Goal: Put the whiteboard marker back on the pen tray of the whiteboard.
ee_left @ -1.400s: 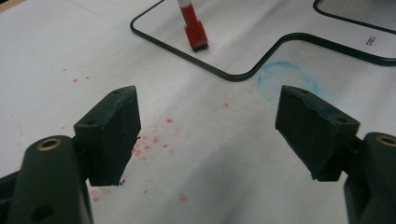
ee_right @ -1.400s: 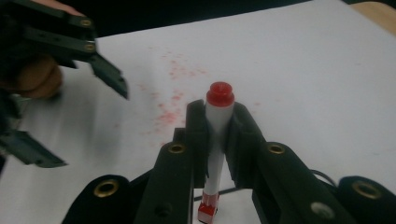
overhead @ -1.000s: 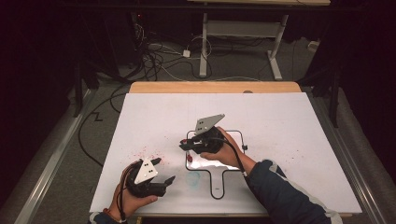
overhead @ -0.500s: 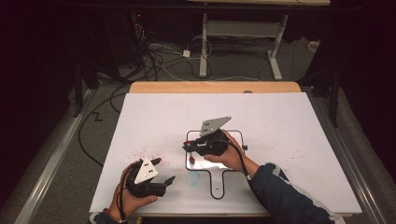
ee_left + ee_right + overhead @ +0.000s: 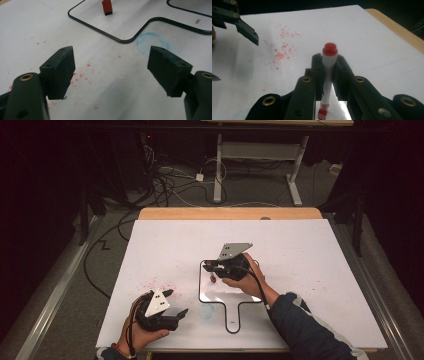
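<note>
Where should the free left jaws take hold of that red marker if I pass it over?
Probably the bare white barrel just under the red end cap of the marker, coming from above. The right gripper clamps it upright mid-barrel, tip down on the small whiteboard, so only the top stands clear.

A smooth white plastic marker (image 5: pixel 329 75) with a glossy red end was clamped at centre frame between matt black plastic jaws with brass-coloured fittings. A glossy, mirror-like board (image 5: pixel 220 290) was seen on a matt white sheet (image 5: pixel 310 250), over a wooden table (image 5: pixel 230 213) at upper centre.
</note>
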Demonstrator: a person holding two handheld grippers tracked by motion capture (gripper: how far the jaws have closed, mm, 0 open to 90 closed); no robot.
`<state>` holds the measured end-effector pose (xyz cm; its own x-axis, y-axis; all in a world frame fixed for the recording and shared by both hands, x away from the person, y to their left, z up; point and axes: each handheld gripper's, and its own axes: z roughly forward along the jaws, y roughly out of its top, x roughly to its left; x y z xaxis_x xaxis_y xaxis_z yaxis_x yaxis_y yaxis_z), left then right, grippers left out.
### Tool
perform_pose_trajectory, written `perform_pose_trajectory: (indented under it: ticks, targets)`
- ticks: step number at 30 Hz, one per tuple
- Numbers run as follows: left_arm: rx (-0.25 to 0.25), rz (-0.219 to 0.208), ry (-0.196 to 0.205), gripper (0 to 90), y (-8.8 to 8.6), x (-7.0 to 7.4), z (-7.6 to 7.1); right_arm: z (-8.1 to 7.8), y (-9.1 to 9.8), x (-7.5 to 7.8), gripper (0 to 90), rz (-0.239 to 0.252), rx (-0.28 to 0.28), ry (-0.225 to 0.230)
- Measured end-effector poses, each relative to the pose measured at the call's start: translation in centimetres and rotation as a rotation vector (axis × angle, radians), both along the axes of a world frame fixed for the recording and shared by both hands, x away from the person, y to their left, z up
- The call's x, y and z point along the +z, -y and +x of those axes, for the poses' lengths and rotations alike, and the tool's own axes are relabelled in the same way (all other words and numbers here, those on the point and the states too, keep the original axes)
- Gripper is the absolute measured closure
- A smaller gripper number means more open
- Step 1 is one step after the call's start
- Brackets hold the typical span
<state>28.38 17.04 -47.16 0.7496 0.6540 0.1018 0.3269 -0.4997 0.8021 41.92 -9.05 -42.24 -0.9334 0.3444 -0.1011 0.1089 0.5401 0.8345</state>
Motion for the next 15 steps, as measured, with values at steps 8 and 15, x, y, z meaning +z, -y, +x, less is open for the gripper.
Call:
perform_pose_trajectory:
  ticks: [8, 15]
  targets:
    - [-0.002, 0.001, 0.0, 21.3, 0.0, 0.0, 0.0, -1.1, -1.1, 0.0, 81.5, 0.006, 0.087, -0.074]
    - [-0.001, 0.001, -0.001, 21.3, 0.0, 0.0, 0.0, 0.8, -1.2, -0.3, 81.5, 0.021, -0.033, -0.006]
